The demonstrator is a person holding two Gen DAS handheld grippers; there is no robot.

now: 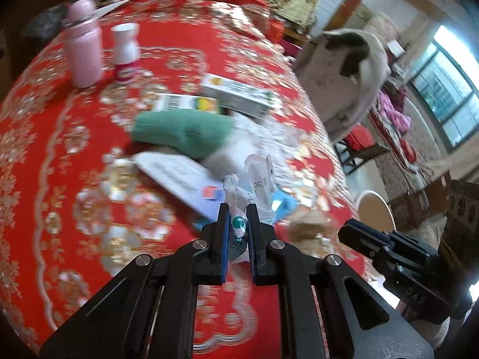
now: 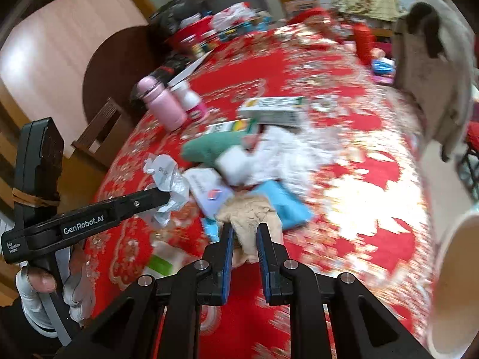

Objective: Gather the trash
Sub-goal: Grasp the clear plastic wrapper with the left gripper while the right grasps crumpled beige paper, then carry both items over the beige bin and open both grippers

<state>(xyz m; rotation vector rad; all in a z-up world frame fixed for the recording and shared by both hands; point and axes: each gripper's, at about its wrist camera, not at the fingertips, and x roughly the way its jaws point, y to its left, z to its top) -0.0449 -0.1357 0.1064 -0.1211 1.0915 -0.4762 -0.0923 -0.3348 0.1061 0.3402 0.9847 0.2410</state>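
Observation:
My left gripper (image 1: 238,209) is shut on a crumpled clear plastic wrapper (image 1: 257,179) and holds it above the red tablecloth (image 1: 74,149). The wrapper (image 2: 167,176) and the left gripper (image 2: 167,194) also show at the left of the right wrist view. My right gripper (image 2: 244,229) is shut on a crumpled beige paper wad (image 2: 248,212), held over the table. The right gripper (image 1: 347,233) shows at the lower right of the left wrist view, with the beige wad (image 1: 308,227) blurred beside it.
On the table lie a green cloth (image 1: 185,131), two boxes (image 1: 236,92), a white card (image 1: 179,179), a blue packet (image 2: 281,200), a pink bottle (image 1: 82,45) and a white bottle (image 1: 125,51). A white bin rim (image 2: 455,284) stands at right. A chair with a grey garment (image 1: 344,68) stands beyond the table.

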